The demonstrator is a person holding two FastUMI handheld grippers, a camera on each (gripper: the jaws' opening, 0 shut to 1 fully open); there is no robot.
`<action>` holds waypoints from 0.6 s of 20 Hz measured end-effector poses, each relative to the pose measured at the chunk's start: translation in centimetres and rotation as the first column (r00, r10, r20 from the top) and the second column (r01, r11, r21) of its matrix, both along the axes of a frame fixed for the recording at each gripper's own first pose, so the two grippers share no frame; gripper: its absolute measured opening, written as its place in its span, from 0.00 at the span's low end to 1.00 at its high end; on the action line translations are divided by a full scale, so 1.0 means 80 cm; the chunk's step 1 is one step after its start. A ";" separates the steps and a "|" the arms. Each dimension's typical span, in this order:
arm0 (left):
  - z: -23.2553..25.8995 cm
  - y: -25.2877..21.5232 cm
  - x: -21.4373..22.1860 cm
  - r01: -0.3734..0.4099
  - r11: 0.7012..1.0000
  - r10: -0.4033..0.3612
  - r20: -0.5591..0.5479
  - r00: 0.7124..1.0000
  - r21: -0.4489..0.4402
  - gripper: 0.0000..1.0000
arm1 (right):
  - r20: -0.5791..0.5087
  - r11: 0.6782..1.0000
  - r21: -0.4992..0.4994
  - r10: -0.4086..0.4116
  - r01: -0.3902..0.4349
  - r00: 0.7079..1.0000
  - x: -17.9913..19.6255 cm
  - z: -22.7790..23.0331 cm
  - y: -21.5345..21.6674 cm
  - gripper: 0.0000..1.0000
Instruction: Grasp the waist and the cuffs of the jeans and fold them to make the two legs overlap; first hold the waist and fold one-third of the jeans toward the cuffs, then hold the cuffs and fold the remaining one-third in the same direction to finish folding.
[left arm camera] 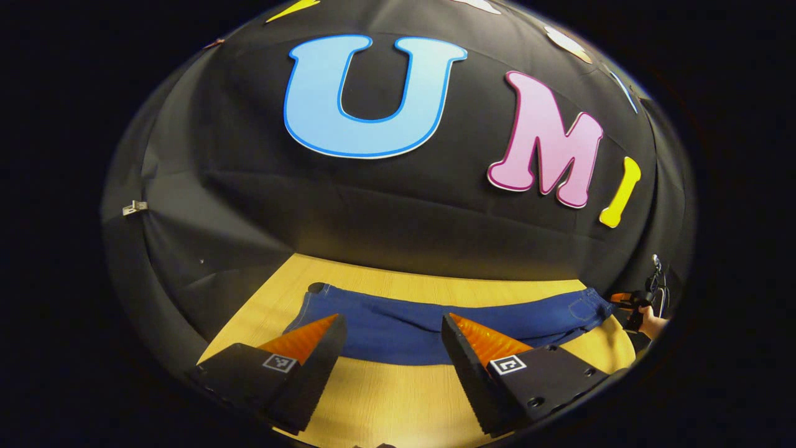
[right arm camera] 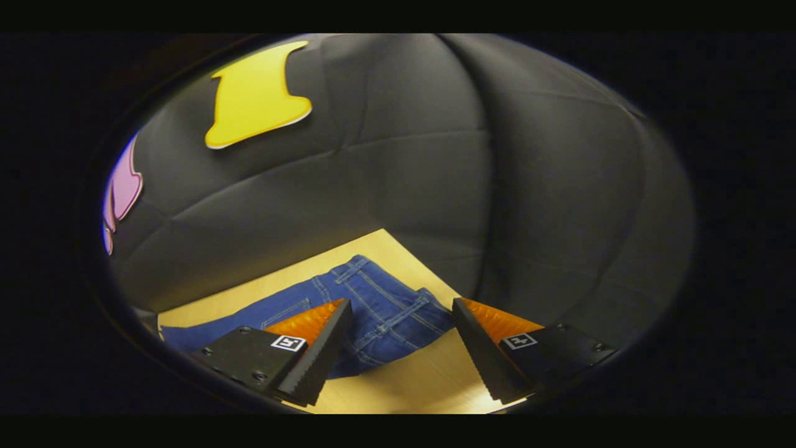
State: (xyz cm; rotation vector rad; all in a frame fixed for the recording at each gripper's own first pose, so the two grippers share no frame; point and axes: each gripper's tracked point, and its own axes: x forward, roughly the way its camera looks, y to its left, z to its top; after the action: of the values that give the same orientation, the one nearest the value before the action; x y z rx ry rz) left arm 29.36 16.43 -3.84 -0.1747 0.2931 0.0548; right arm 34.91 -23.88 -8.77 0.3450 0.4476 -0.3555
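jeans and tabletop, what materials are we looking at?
Jeans: blue denim by the look, matte, with paler stitched seams, belt loops and a pocket outline. Table: pale wood or wood-look laminate, smooth with a soft sheen and faint straight grain lines; the pictures can't tell solid from veneer.

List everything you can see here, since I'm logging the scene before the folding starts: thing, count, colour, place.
jeans: one, blue, lying flat and stretched out on the table, waist end ahead of the right gripper
table: one, light wood, under the jeans
booth wall: one, black cloth, behind the table
left gripper: one, jaws open, above the near edge of the jeans
right gripper: one, jaws open, at the waist end, holding nothing
hand: one, at the far right of the left gripper view, holding the other gripper
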 end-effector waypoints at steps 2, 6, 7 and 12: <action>0.006 -0.015 -0.015 -0.006 1.000 0.006 0.004 1.000 0.026 0.97 | -0.001 0.999 -0.024 -0.025 0.025 1.000 -0.002 -0.004 -0.013 0.98; 0.008 -0.029 -0.023 0.018 1.000 -0.018 0.001 1.000 0.023 0.97 | -0.049 0.999 0.031 -0.021 0.022 0.999 -0.004 -0.042 -0.010 0.98; 0.010 -0.034 -0.021 0.018 1.000 -0.018 0.007 1.000 0.008 0.97 | -0.055 0.998 0.045 -0.037 0.039 0.998 -0.002 -0.051 -0.012 0.98; 0.031 -0.066 -0.011 0.076 0.995 -0.074 0.035 0.997 -0.066 0.97 | -0.026 0.995 0.071 -0.069 0.071 0.997 -0.001 -0.050 -0.015 0.94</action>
State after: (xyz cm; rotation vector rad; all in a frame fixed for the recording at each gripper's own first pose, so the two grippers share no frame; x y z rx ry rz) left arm 28.47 11.14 -1.35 -0.2312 0.2688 -0.0321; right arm 34.86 -25.07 -12.77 0.4277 0.4725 -0.4129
